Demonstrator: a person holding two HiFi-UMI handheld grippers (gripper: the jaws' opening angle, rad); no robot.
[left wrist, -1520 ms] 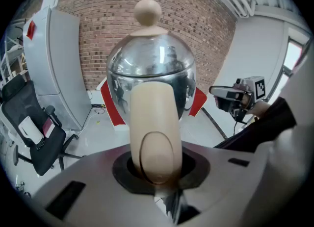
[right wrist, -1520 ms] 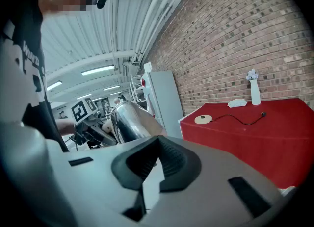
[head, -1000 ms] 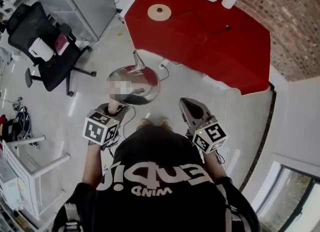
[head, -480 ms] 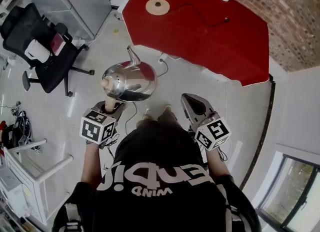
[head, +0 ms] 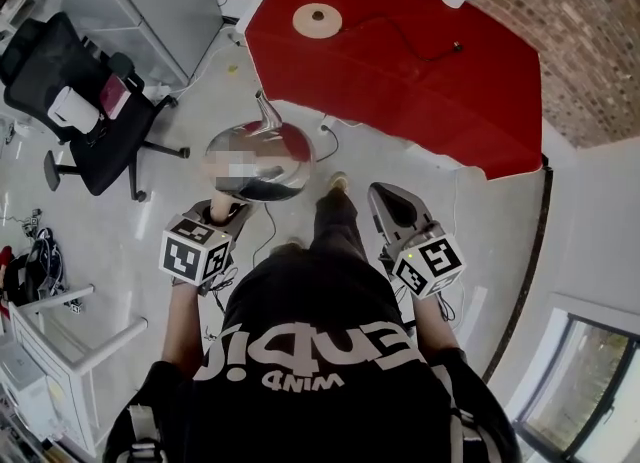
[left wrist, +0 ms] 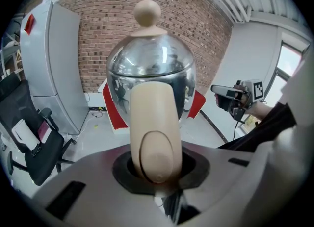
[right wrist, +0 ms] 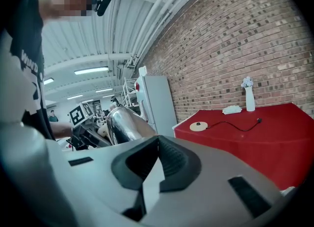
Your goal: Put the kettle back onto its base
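Over near the left edge of the red table [head: 430,91] sits the round beige base [head: 317,20], lying flat with its cord [head: 400,46] trailing off to the right, and that's where we need to end up. We're out on the open floor with the kettle [head: 258,159] up in the air, well apart from the table. Our left gripper [head: 228,209] is clamped on the kettle's cream handle [left wrist: 152,138], which runs back toward us right between the jaws. The kettle hangs upright with its knob [left wrist: 147,12] on top and its spout [head: 265,109] pointing ahead at the table. So the key thing is that the base lies straight ahead of the kettle and a touch to the right in the head view, roughly along the line the spout points, with bare floor in between. Our right gripper [head: 388,199] rides alongside with its jaws together and nothing in them, so it looks like it's just along for the walk. Since the left hand has the kettle and lines up closer with the base, we'd guess it does the whole set-down. That likely means carrying forward over the table edge, centring above the disc, then lowering it level so it seats properly.
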